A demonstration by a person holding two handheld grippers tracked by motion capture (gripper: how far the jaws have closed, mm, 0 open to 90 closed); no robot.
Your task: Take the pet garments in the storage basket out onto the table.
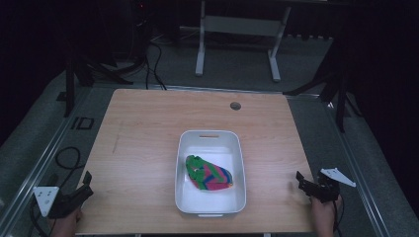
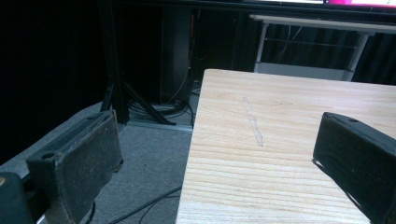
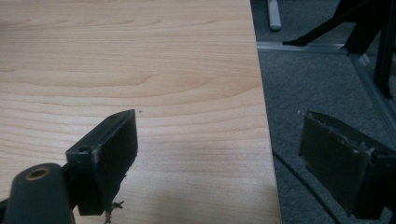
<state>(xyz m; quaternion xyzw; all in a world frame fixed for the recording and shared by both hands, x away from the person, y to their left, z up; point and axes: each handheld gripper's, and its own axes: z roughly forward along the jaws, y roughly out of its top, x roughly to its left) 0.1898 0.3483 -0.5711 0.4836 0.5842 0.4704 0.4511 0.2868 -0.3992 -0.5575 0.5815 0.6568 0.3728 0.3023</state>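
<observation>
Left tool sits at the near left corner of the worktop, well to the left of the white tub, jaws spread wide with nothing between them. Right tool mirrors it at the near right edge, well to the right of the tub, jaws just as wide and empty. Plenty of bare wood lies between each tool and the tub, and more beyond the tub's far rim. Inside the tub, toward its near half, lies a crumpled cloth, striped green, pink, blue and orange. From above, tub and cloth are plain to see; the left gripper view gives the worktop's left edge dropping to grey floor and a faint scuff in the wood, while the right gripper view catches the right edge and a cable on the floor.
</observation>
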